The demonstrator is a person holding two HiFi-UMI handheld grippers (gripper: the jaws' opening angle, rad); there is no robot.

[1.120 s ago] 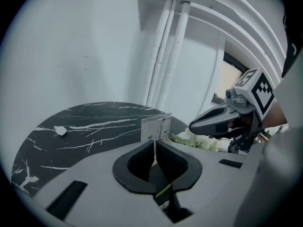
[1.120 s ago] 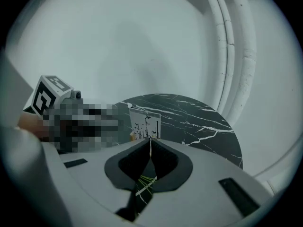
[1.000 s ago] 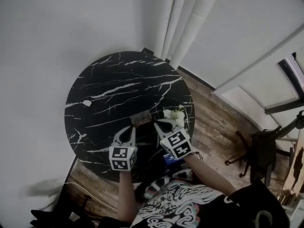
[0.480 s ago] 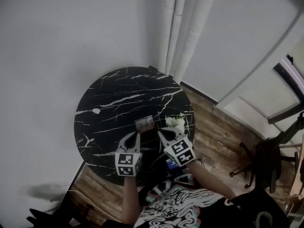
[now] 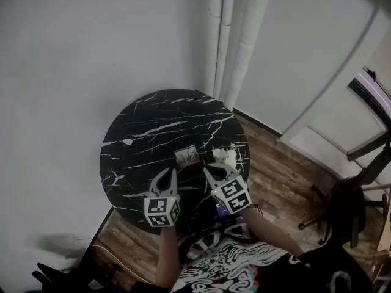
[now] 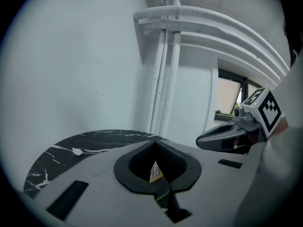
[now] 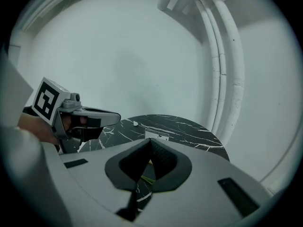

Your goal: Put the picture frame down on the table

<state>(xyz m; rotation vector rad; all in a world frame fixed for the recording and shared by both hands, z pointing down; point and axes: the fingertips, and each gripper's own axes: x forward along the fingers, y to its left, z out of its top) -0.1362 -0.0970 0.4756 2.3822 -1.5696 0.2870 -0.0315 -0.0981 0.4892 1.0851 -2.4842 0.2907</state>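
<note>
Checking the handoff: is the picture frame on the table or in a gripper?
On the table: the picture frame rests there, apart from left gripper and right gripper.

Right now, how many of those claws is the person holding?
2. The left claw hovers over the black table's near edge; the right claw is beside it, by the white flowers.

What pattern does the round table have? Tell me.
The table is black with white marble-like veins, shown best in the head view.

Only a sliver of the picture frame (image 6: 155, 172) shows past the left tool (image 6: 169, 191); its picture is unreadable.
</note>
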